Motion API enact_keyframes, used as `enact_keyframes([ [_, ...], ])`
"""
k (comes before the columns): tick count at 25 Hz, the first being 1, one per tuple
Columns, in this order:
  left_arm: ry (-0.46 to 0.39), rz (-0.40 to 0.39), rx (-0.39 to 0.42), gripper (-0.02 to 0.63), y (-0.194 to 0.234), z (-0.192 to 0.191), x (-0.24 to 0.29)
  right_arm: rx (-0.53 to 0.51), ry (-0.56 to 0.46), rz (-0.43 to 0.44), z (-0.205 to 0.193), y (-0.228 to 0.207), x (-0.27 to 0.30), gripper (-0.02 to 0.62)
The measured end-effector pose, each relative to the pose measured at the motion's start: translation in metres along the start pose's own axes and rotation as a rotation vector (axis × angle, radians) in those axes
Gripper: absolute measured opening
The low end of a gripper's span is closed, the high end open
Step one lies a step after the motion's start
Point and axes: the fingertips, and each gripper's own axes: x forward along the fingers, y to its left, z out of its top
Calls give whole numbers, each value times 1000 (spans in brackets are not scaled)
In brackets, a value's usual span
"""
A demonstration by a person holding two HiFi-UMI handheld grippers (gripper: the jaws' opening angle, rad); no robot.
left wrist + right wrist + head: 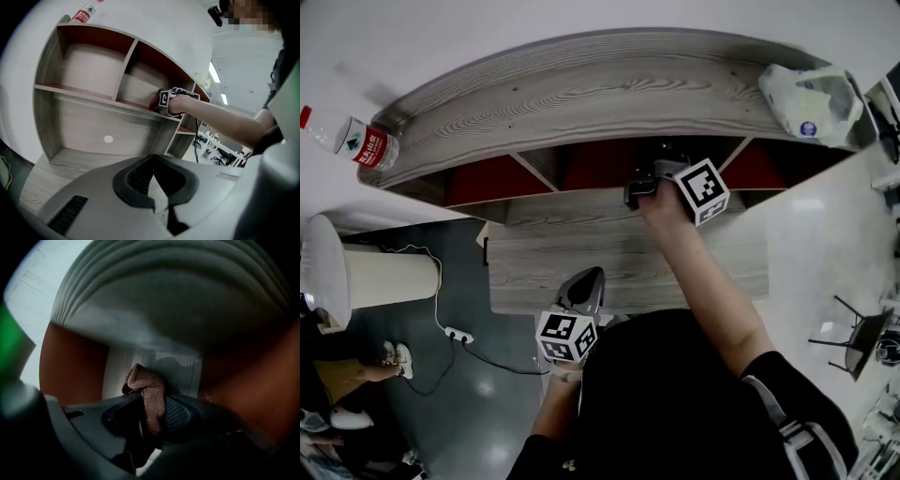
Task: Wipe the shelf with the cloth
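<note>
Cloth (149, 397): brown looped terry, bunched and pinched upright between the jaws of the right gripper (150, 423). In the right gripper view it sits at lower centre, before a pale, straight-grained panel of the shelf (117, 366), flanked by red side walls (70, 366).

Head view: at upper centre the right gripper reaches into the middle compartment of the curved, grey wood-grain shelf. The left gripper (584, 284) hangs idle at lower centre.

Left gripper view: its jaws are closed together and empty.

Step judged: wiping that compartment. The next move calls for pressing the cloth onto the board and sweeping sideways.
</note>
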Motion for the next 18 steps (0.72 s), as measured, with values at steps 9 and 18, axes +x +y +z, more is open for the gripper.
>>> enact_keyframes([
  [9,-6,2,3,6,-12,1,6,5,-36,-7,22,-4,-4,103],
  [18,-6,6,7,6,-17,2,11,-63,258,39,-13,21,-27,103],
])
